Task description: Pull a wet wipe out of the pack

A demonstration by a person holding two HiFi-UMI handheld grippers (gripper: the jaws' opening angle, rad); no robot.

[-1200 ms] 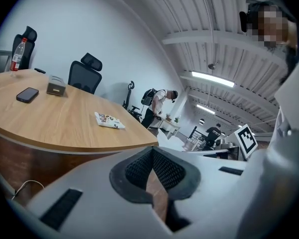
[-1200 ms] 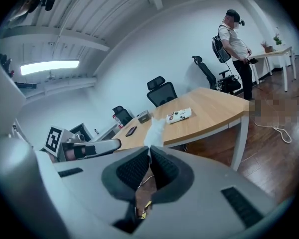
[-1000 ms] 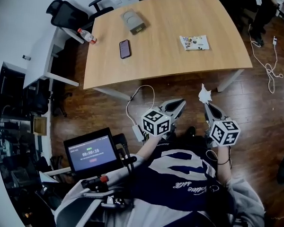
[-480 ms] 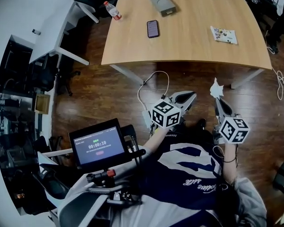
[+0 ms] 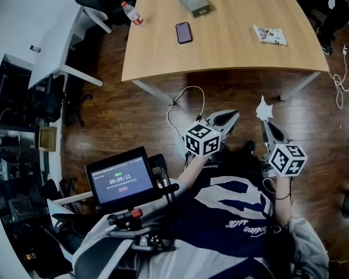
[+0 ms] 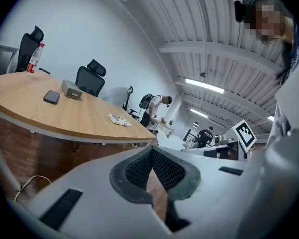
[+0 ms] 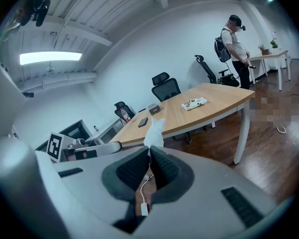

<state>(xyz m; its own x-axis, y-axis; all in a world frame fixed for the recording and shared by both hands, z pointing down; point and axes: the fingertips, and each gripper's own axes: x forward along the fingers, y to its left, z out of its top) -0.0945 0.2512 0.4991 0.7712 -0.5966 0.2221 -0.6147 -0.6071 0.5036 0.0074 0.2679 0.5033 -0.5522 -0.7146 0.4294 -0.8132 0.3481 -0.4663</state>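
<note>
Well, the wet wipe (image 5: 263, 108) is already free, pinched upright in the closed jaws of the right gripper (image 5: 264, 121), well apart from its pack (image 5: 270, 34) on the wooden table (image 5: 232, 57), while the left gripper (image 5: 232, 116) sits closed on nothing, seemingly since nothing needs steadying

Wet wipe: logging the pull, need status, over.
Right gripper shut on wet wipe. Left gripper shut, empty. Pack on table, far off. Nothing obstructing.
</note>
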